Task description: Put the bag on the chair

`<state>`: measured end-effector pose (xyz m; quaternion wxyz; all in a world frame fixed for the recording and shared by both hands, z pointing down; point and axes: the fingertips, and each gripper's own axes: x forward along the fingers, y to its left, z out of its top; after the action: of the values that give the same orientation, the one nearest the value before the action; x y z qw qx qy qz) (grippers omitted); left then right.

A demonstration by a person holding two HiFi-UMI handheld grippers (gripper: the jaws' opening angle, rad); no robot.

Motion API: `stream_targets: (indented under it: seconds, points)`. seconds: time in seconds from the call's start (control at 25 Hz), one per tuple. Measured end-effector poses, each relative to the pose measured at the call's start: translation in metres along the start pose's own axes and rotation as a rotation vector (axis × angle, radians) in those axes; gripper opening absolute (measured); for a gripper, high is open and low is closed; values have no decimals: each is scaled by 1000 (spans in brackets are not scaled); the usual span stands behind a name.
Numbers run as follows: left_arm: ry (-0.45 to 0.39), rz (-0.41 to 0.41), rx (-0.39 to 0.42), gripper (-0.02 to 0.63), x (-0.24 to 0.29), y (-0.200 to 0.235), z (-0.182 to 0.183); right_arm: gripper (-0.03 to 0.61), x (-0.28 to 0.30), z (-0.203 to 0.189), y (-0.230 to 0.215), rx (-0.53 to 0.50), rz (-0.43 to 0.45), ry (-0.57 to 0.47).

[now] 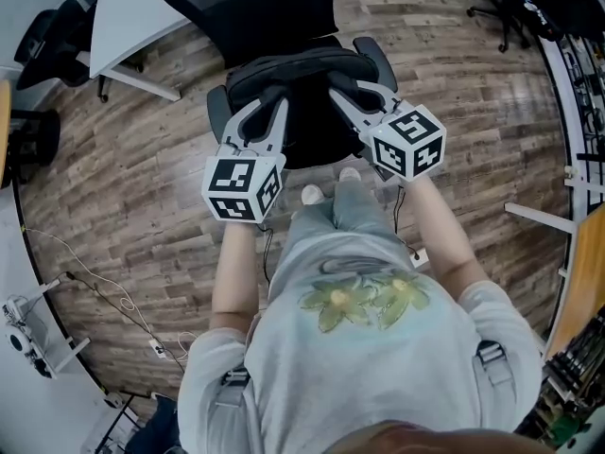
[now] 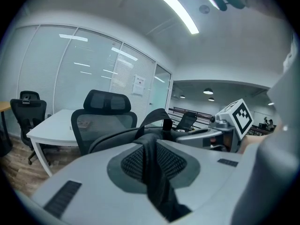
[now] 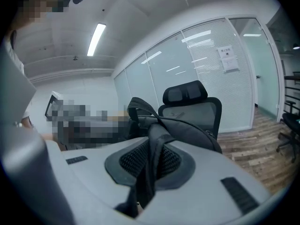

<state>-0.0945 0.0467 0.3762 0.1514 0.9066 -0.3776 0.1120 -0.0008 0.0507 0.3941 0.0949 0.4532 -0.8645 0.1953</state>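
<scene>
Two straps of the black backpack [image 1: 293, 76] were gripped, one in each tool. The left gripper [image 1: 268, 108] was clenched on a dark webbing strap [image 2: 157, 182] that ran down between its jaws. The right gripper [image 1: 350, 90] was clenched in the same way on the other strap [image 3: 152, 144]. The backpack was placed over the seat of the black office chair [image 1: 250, 8], between the two armrests [image 1: 217, 112] and in front of the mesh backrest. Whether it was already borne by the seat or was hung just above it could not be told from any view. The pack was judged to be soft and slack, since its body was seen slumped and rounded between the two holds rather than kept in shape. It would therefore be expected to sag and fold when set down, and nothing fragile was suggested by its look. Its weight could not be read with any certainty, though both straps were drawn fairly taut. The webbing was thought narrow and smooth enough to slip through the jaws, so a hold close to where the straps meet the top of the pack was judged the soundest. The arched carry loop [image 2: 157, 115] at the top was considered a fair alternative. An even lowering of both sides was judged to be needed, lest the pack be tipped off the seat onto the wooden floor [image 1: 123, 178].
</scene>
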Motion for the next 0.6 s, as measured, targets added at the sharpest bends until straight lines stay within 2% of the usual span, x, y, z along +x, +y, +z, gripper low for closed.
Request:
stream_targets:
  seconds: [0.28,0.6]
  points:
    - [-7,31,-11,72,24,28,16,48,34,24,-22,-21,39,6]
    - [40,87,-83,74,65,61,13,51,81,29,-62,-11,94,70]
